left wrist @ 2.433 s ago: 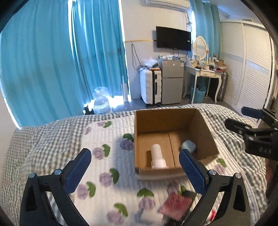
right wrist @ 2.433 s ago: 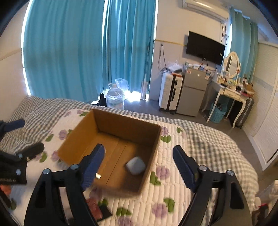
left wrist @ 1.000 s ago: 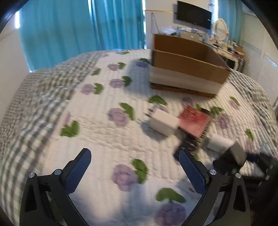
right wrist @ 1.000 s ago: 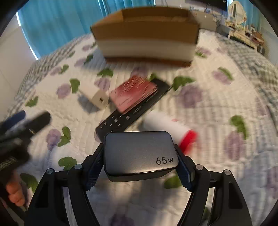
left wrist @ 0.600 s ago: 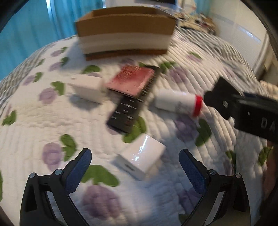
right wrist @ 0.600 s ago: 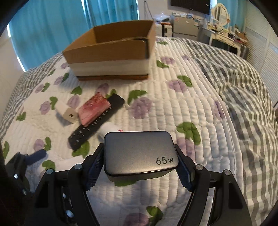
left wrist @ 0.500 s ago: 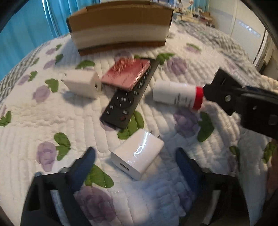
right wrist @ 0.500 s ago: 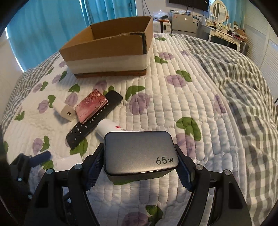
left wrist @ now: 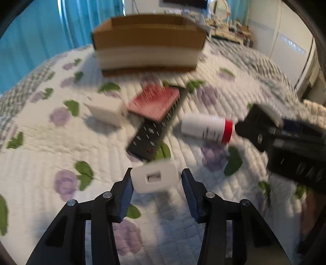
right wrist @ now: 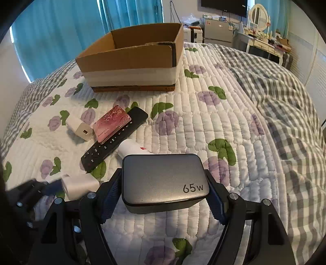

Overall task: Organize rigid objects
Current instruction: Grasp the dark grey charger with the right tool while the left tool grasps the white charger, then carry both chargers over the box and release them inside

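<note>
White charger (left wrist: 155,178), port toward camera | left tongs (left wrist: 156,186) clamped | crosswise

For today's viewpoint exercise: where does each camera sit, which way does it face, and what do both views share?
Left wrist: rides the left tool, facing along the bed at the cardboard box; its fingers clamp a white charger.
Right wrist: rides the right tool, facing the same box from the right; its fingers clamp a grey 65W charger.
Shared: box, remote, red card case, each other's tool.

a home bedroom: quilted floral bedspread (right wrist: 203,114), teal curtains (right wrist: 61,30), wall tv (right wrist: 224,6), vanity mirror (right wrist: 260,14).
</note>
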